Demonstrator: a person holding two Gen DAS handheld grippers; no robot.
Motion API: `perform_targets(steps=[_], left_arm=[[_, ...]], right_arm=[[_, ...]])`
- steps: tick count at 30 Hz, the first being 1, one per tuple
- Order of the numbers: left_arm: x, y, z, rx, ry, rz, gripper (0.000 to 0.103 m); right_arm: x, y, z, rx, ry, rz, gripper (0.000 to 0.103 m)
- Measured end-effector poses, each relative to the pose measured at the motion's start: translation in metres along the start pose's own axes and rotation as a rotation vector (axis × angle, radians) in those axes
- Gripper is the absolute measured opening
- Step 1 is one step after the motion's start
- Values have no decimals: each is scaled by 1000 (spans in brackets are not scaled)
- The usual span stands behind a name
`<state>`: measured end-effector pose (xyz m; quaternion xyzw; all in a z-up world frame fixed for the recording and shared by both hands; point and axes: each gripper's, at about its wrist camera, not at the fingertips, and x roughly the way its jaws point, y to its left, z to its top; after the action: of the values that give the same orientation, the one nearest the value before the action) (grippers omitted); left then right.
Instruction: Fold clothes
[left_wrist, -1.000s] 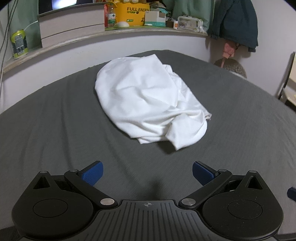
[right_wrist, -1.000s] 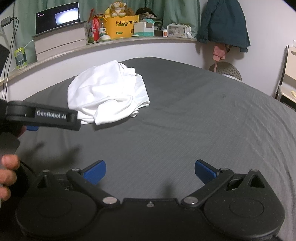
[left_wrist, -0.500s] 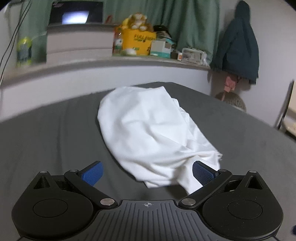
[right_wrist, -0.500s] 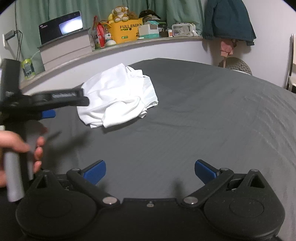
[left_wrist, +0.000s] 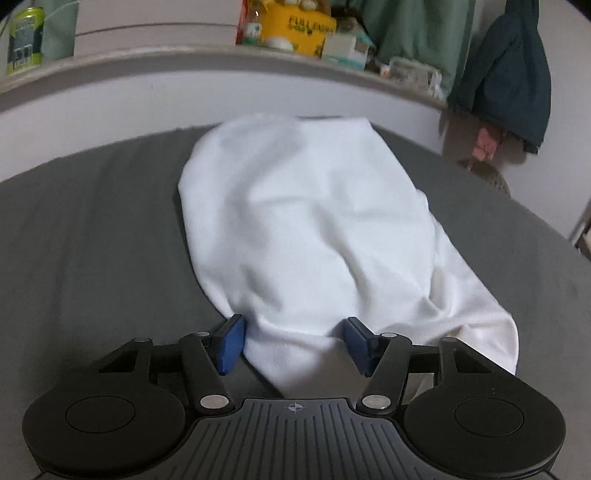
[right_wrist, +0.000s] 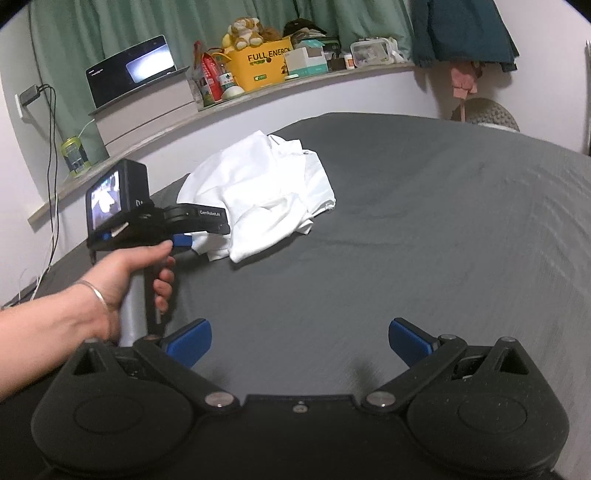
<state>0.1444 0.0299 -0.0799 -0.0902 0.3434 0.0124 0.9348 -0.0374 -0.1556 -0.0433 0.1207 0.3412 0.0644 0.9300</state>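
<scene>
A crumpled white garment (left_wrist: 306, 229) lies on the dark grey bed (left_wrist: 92, 240). My left gripper (left_wrist: 293, 343) is low at the garment's near edge, and its jaws are closing with a bunch of the white cloth between the blue pads (left_wrist: 231, 343). In the right wrist view the same garment (right_wrist: 266, 192) sits at mid left, with the left gripper (right_wrist: 184, 239) at its near left edge, held by a person's hand (right_wrist: 125, 269). My right gripper (right_wrist: 299, 343) stands open above bare grey sheet (right_wrist: 443, 240), well short of the garment, with nothing between its fingers.
A curved ledge (right_wrist: 258, 92) runs behind the bed, carrying a yellow box (right_wrist: 258, 62), a laptop (right_wrist: 133, 70) on stacked books and a green can (right_wrist: 75, 155). A dark jacket (right_wrist: 461, 33) hangs at the right. Bare sheet spreads right of the garment.
The left gripper has come forward and down to the garment's near edge, and its jaws have narrowed around the cloth. The right gripper has stayed open and has hardly moved.
</scene>
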Motion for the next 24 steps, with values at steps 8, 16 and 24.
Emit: perform_targets(steps=[8,16,24], left_arm=[[-28,-2,3,-22,-227,-188,10],[-105,-84,-29,329,-350,-613,0],[-136,-170,-75,477,-216,-673,0]], right_arm=[[1,-9,4,49,-2,-15,103],[-44,-55,40,148,-191,-112,103],[-82,-130,45,441,-333,-173,103]])
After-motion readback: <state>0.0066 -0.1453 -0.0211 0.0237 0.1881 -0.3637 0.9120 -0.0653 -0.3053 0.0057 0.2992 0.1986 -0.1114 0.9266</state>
